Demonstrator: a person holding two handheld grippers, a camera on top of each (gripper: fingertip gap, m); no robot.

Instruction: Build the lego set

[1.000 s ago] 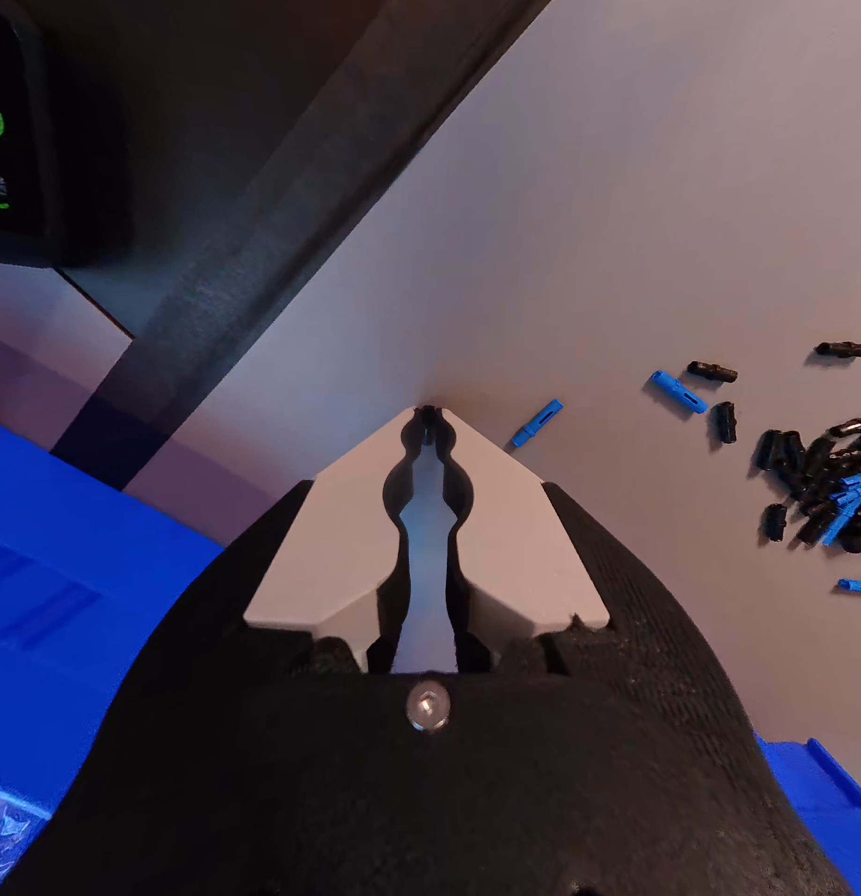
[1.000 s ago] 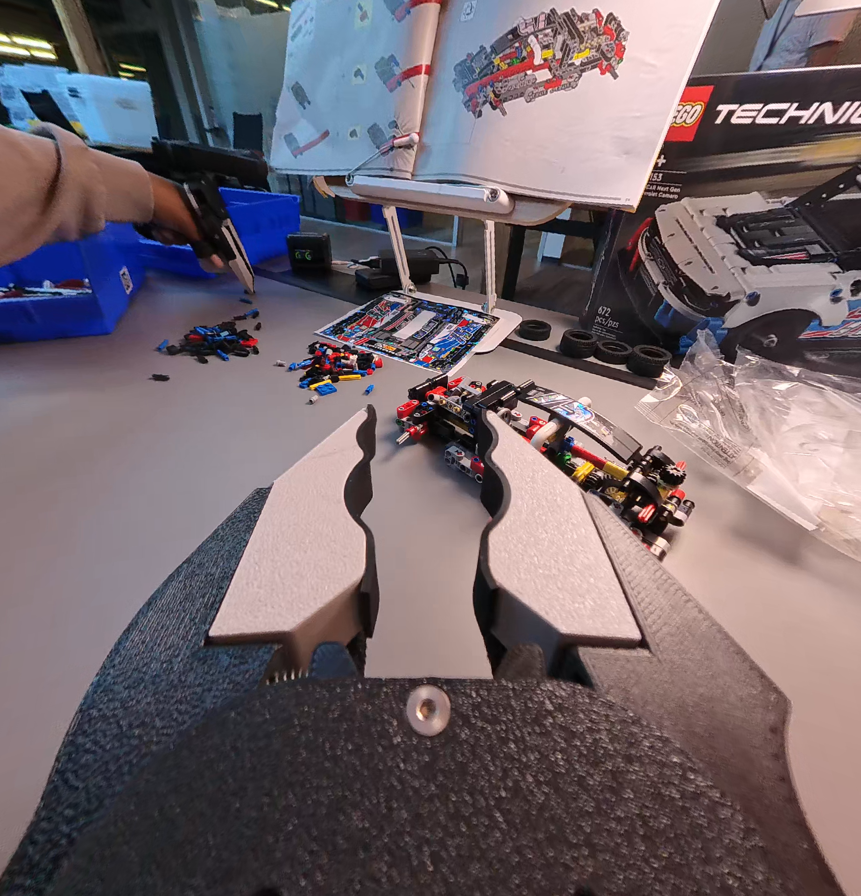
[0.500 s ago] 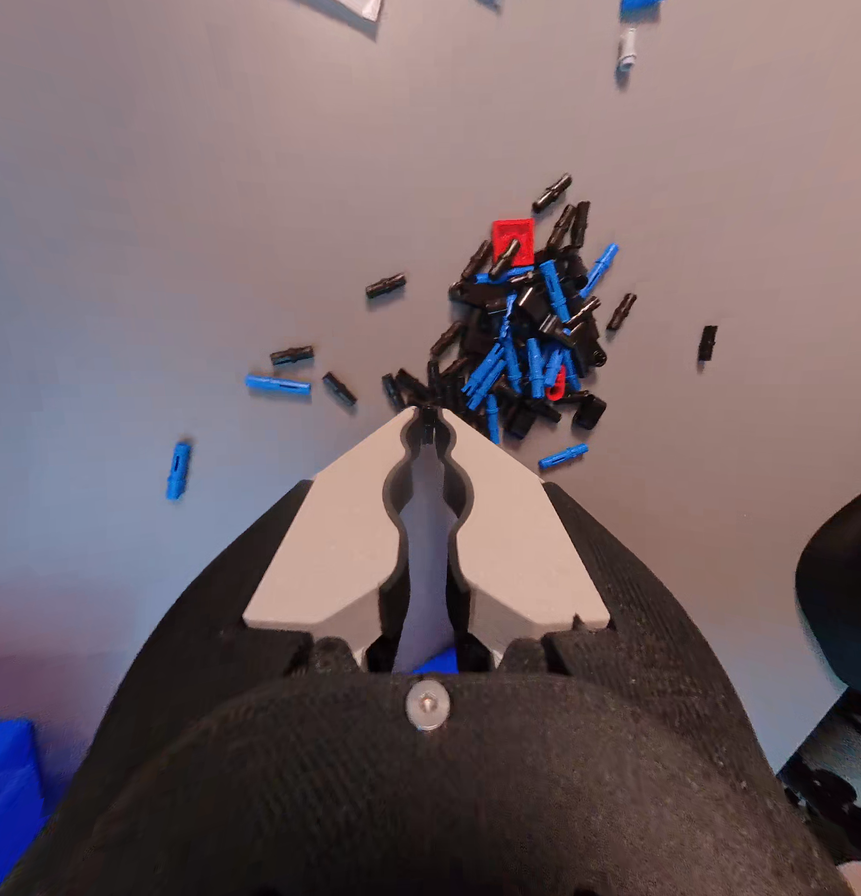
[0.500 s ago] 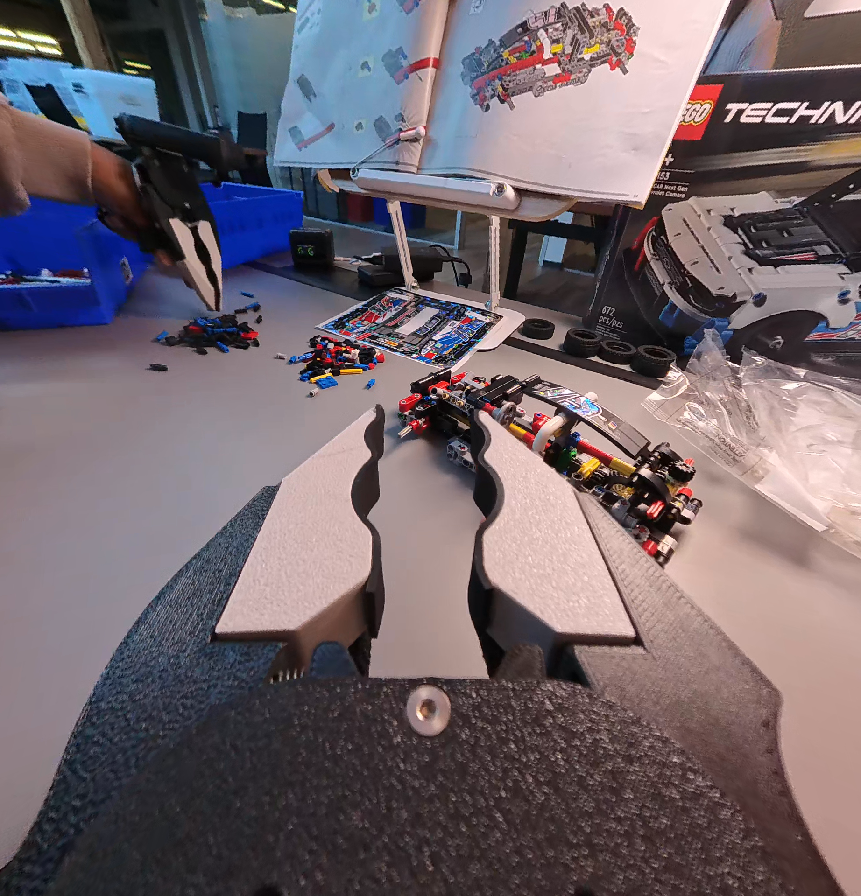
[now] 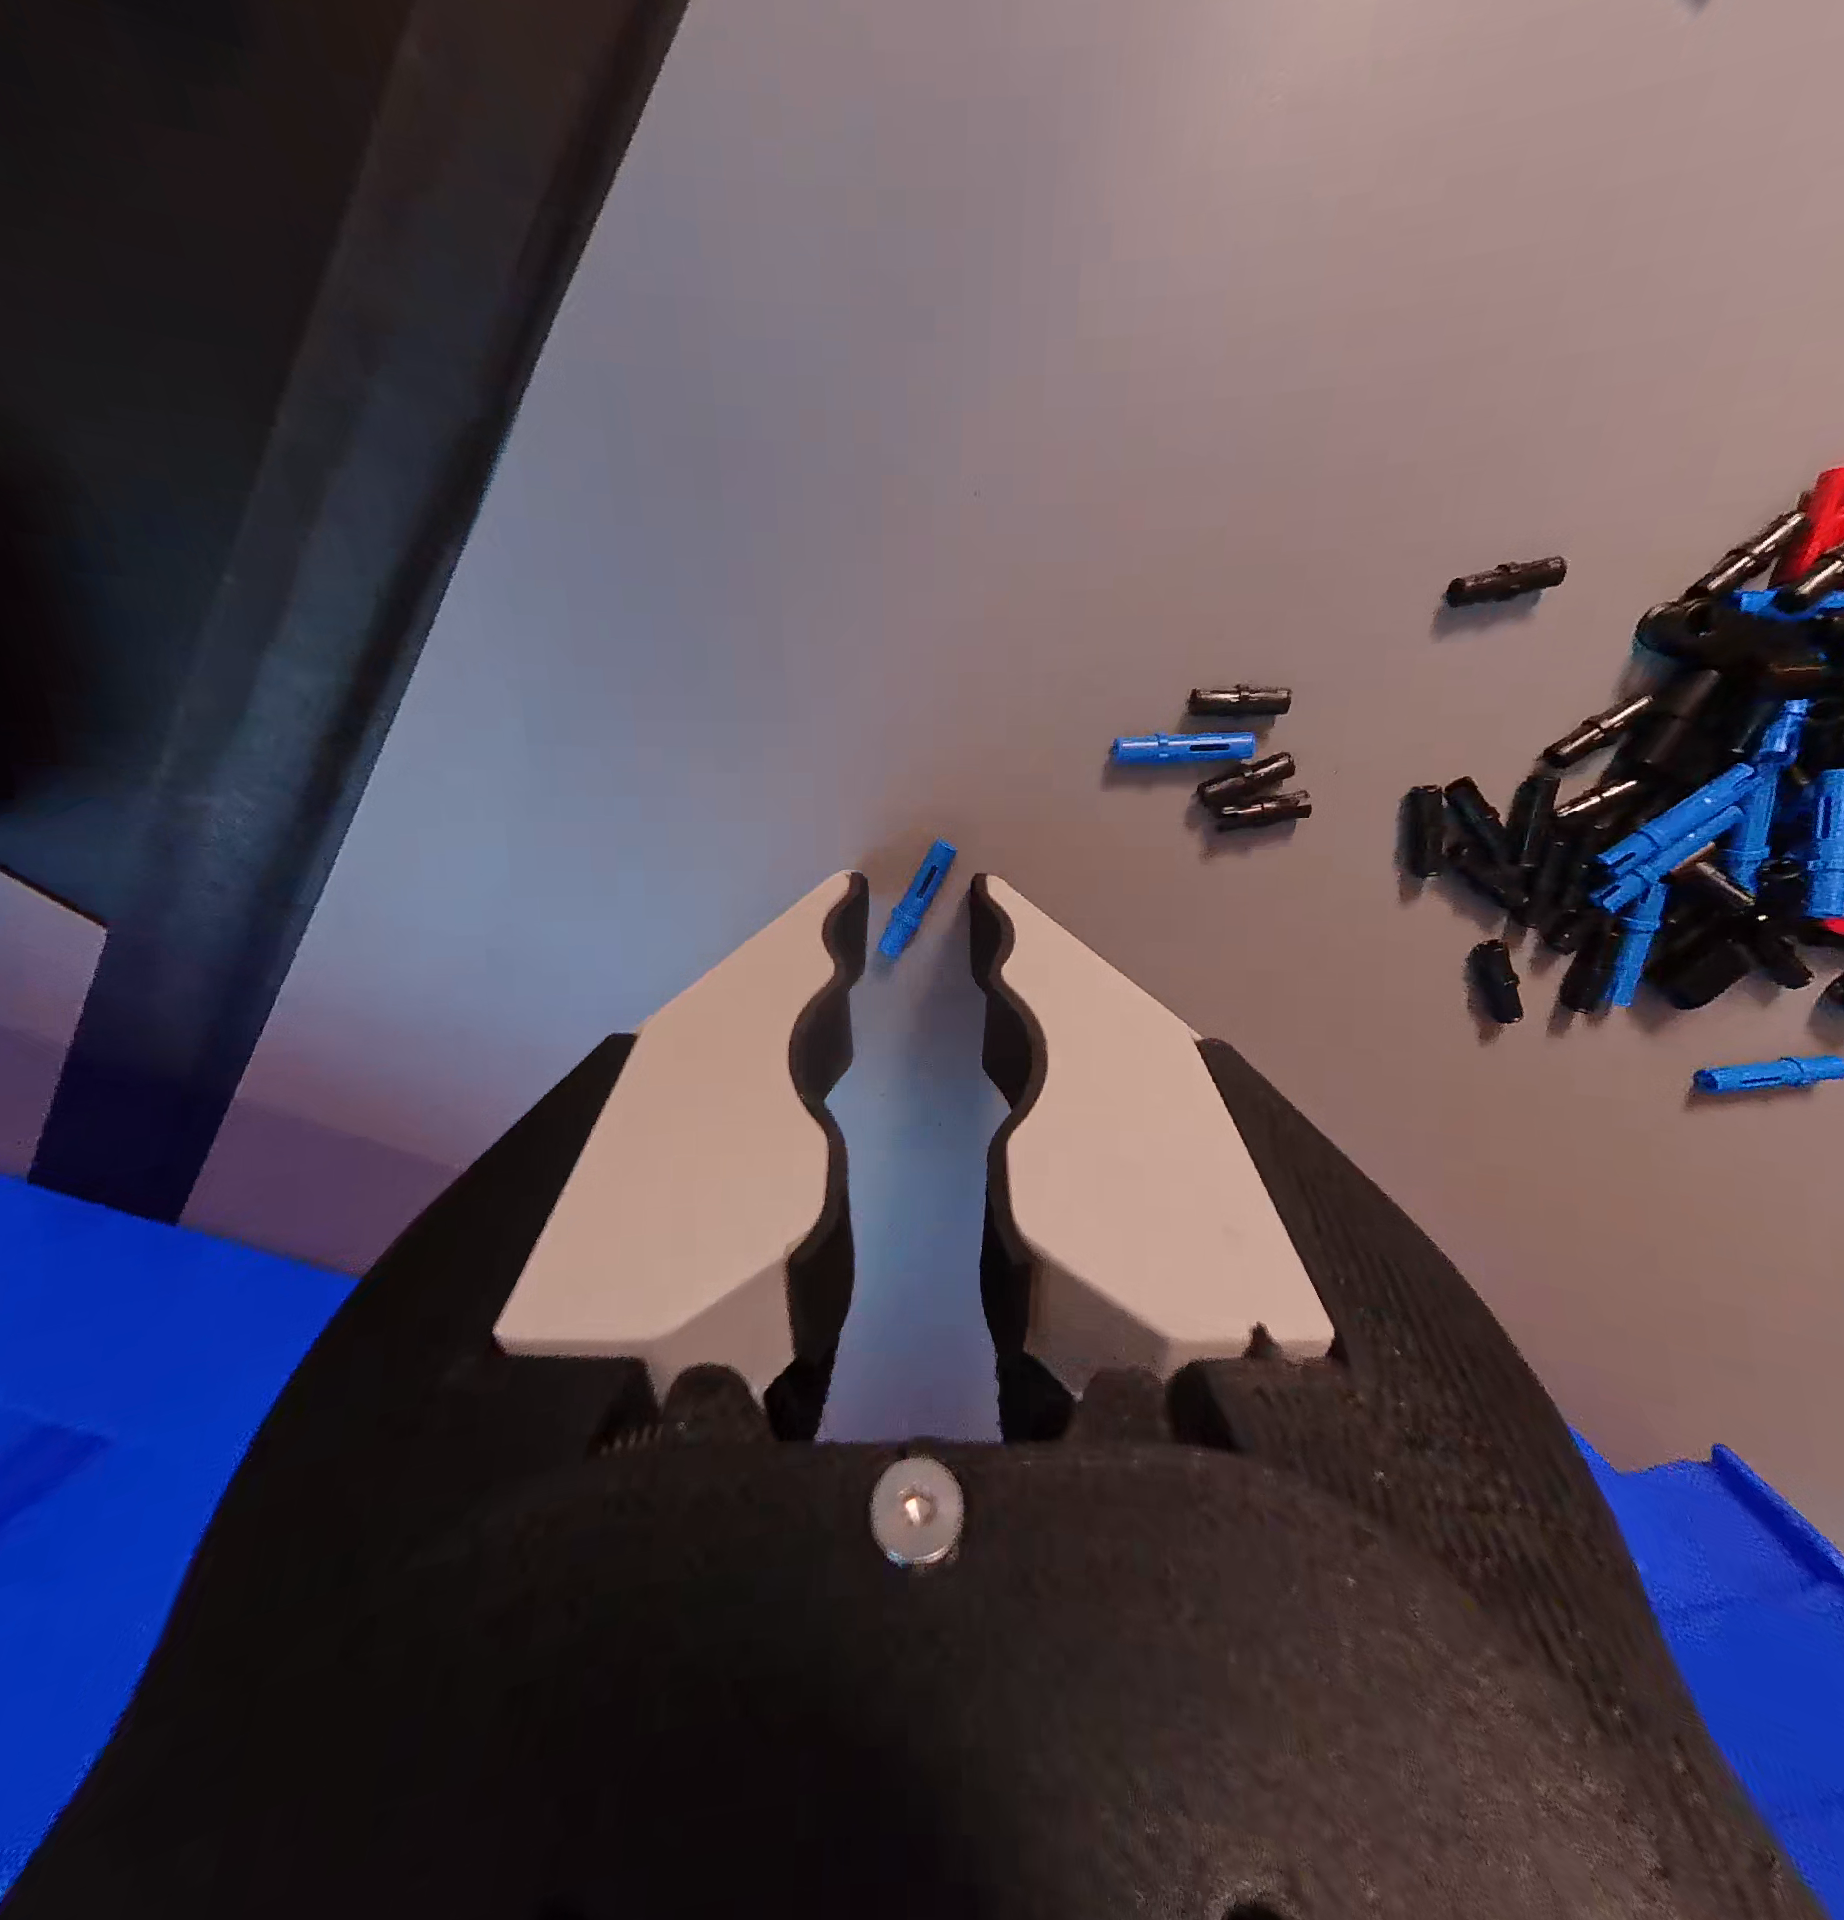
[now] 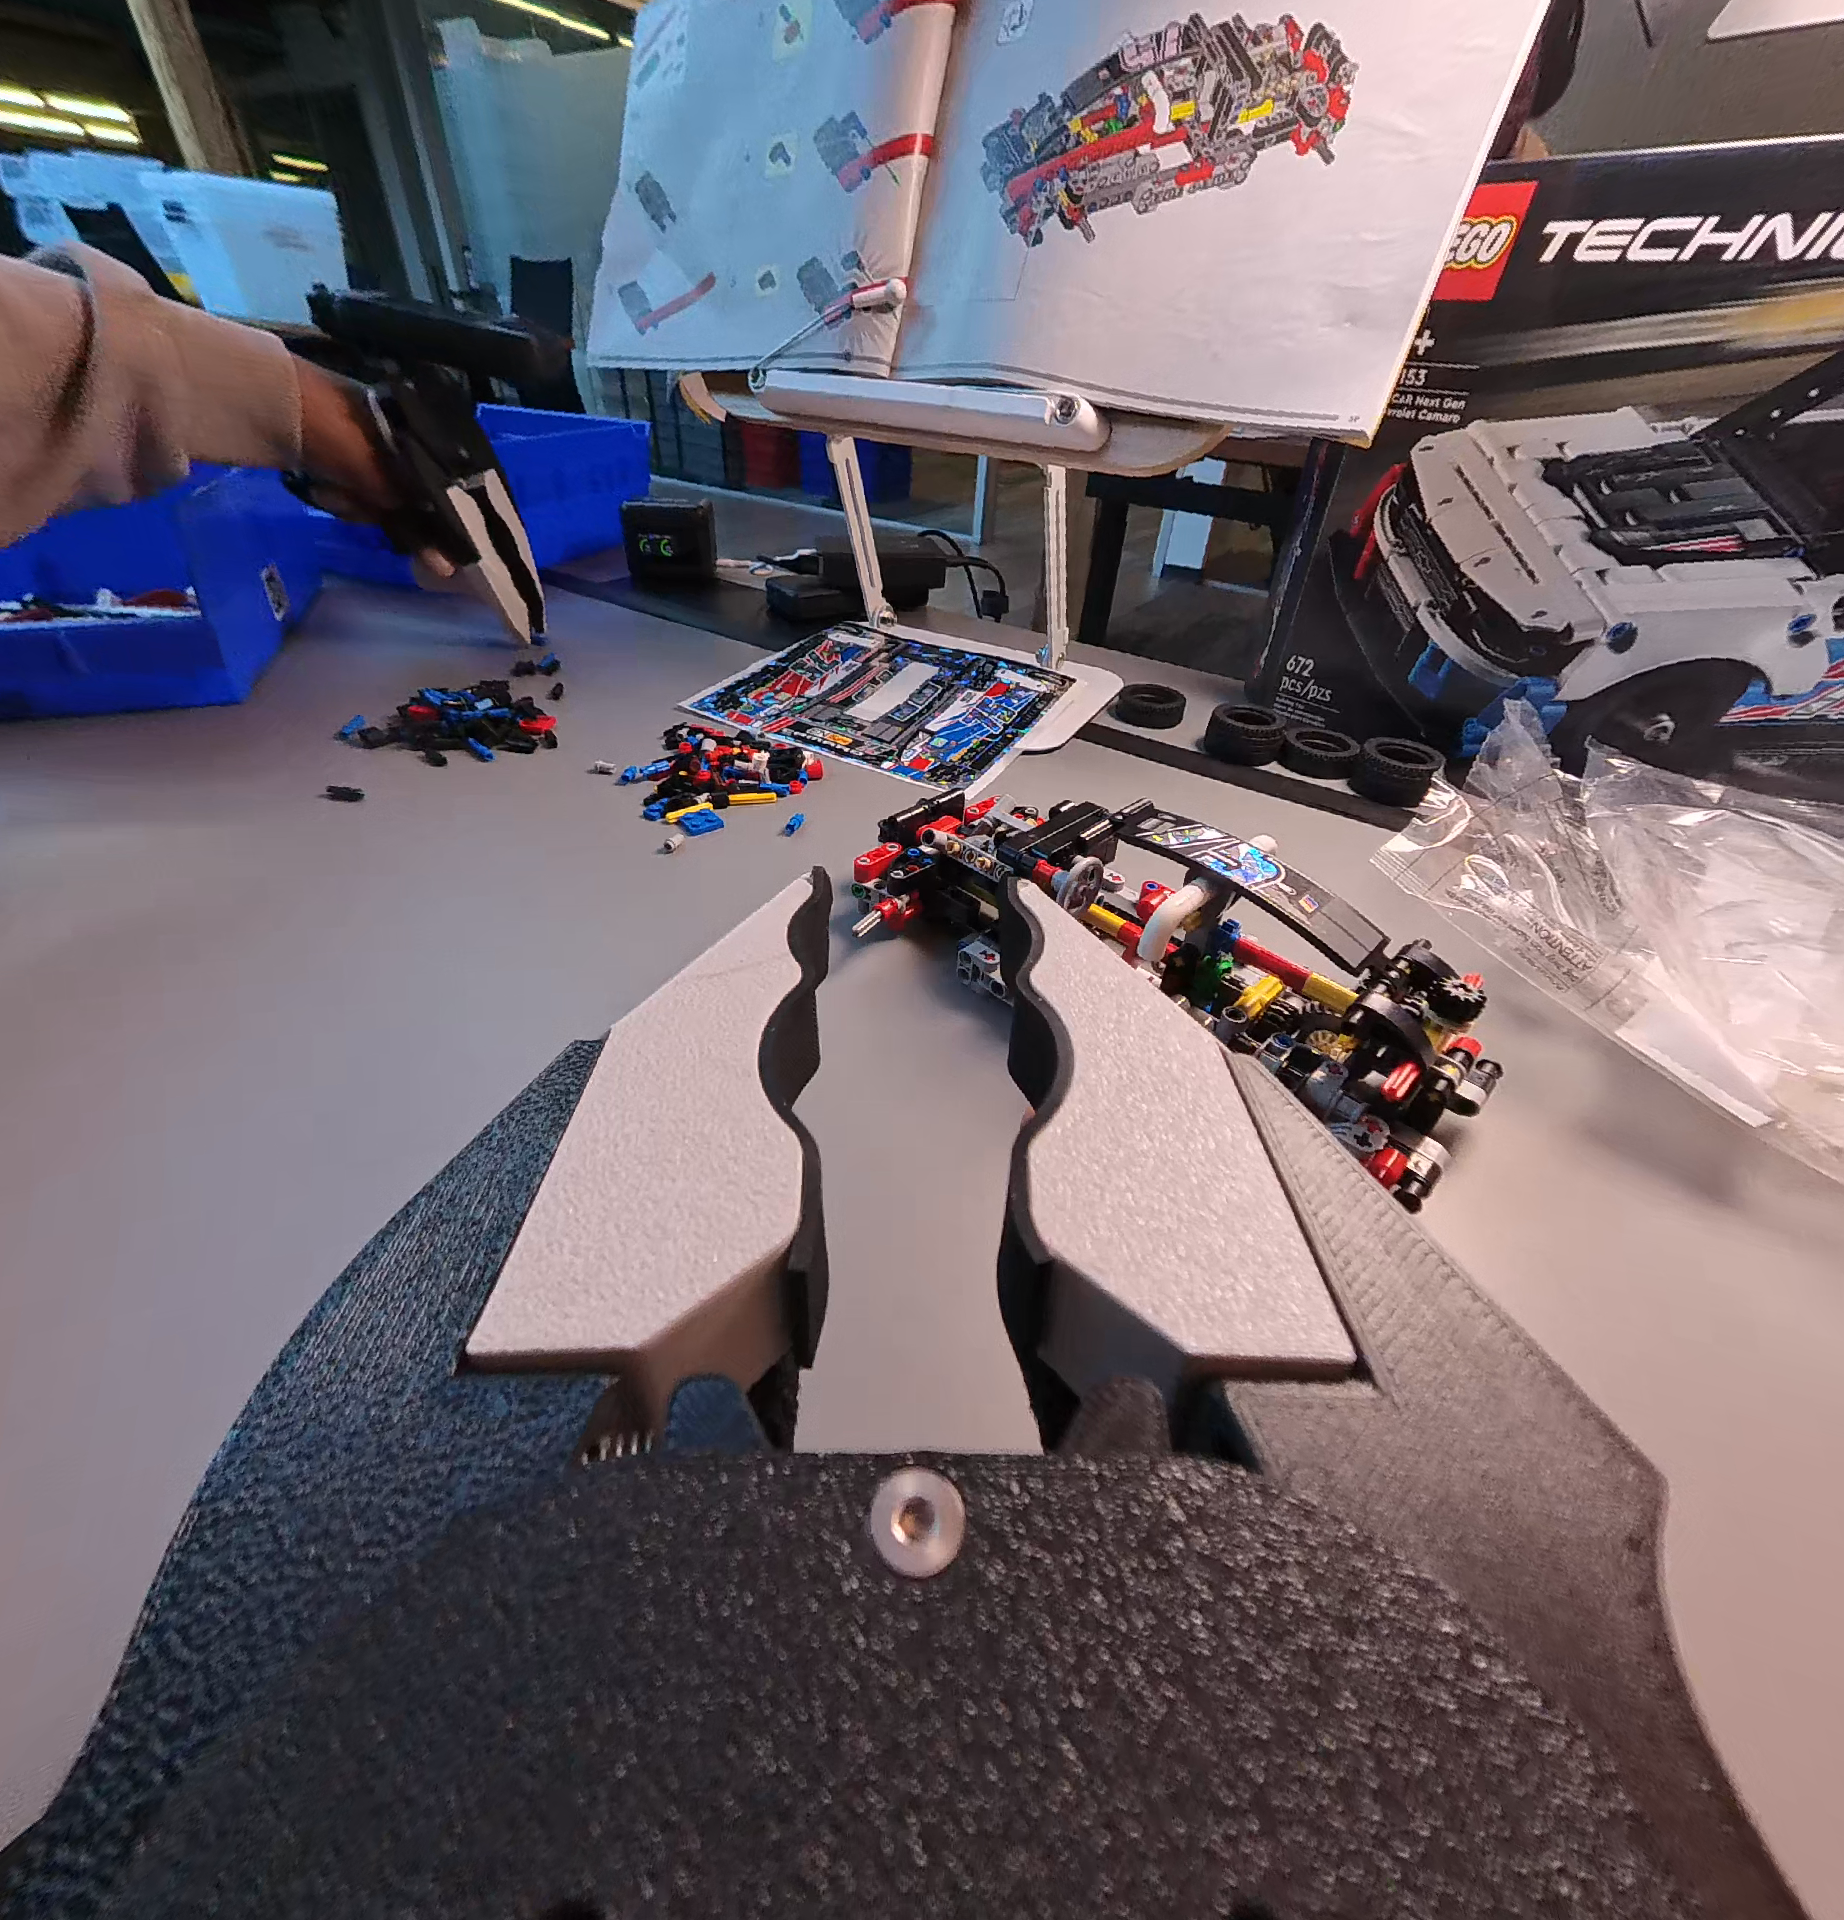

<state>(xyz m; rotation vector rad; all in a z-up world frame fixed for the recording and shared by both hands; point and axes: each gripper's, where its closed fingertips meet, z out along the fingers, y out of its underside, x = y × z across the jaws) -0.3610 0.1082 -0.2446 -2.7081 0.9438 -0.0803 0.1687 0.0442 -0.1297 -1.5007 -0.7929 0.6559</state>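
My left gripper [image 5: 918, 883] is open, with its tips low over the grey table on either side of a small blue pin [image 5: 916, 899] that lies there. A pile of black and blue pins [image 5: 1676, 831] lies to its right. In the right wrist view the left gripper [image 6: 502, 582] points down just beyond that pile [image 6: 461, 717]. My right gripper [image 6: 918, 883] is open and empty. It is held above the table just in front of the partly built car chassis [image 6: 1157, 935].
A pile of mixed pieces [image 6: 720, 779] and a sticker sheet [image 6: 887, 707] lie behind the chassis. An instruction book [image 6: 1001, 187] stands on a holder. The set's box [image 6: 1624, 416], several tyres [image 6: 1313, 748] and plastic bags [image 6: 1676, 914] are at right, blue bins [image 6: 118, 623] at left. My hands' fingertips stand some 55 cm from each other.
My left gripper was shut; it swung over the pin pile and back to the left, then opened around the blue pin. My right gripper has hardly moved.
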